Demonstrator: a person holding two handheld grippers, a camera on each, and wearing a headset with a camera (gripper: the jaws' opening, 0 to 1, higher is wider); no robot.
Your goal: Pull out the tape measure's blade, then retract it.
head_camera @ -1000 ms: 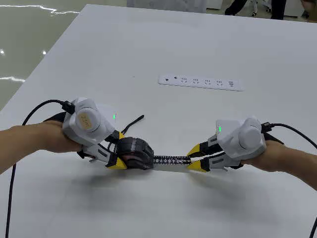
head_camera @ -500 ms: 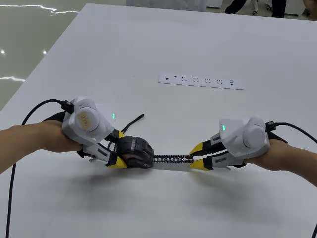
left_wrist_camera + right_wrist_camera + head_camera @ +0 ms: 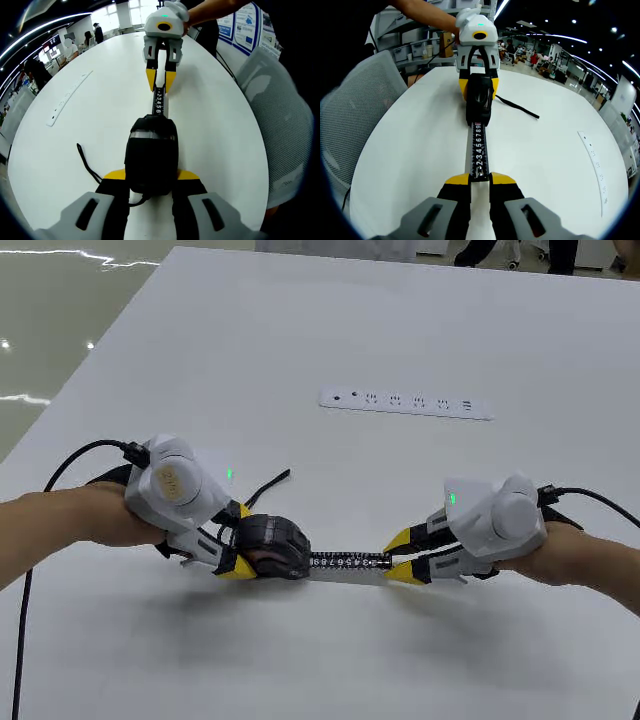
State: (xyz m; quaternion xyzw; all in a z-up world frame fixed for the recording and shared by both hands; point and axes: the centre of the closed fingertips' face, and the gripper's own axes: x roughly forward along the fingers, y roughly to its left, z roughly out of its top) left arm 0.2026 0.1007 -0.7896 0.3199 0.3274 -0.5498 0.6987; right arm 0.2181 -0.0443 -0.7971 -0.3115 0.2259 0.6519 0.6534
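A black tape measure case (image 3: pixel 272 547) lies low over the white table, held by my left gripper (image 3: pixel 238 558), which is shut on it. Its wrist strap (image 3: pixel 266 485) trails behind. In the left gripper view the case (image 3: pixel 150 155) sits between my yellow-tipped jaws. The numbered blade (image 3: pixel 348 562) runs right from the case to my right gripper (image 3: pixel 400 558), which is shut on the blade's end. In the right gripper view the blade (image 3: pixel 478 150) stretches from my right gripper (image 3: pixel 479 178) to the case (image 3: pixel 479 99). The left gripper view shows the right gripper (image 3: pixel 160 82) on the blade (image 3: pixel 159 102).
A white power strip (image 3: pixel 405 405) lies flat farther back on the table (image 3: pixel 300 330). The table's left edge borders a glossy floor. A grey mesh chair (image 3: pixel 350 115) stands beside the table. Cables trail from both grippers.
My right gripper has moved right, drawing more of the blade out of the case. The left gripper and the case have stayed put.
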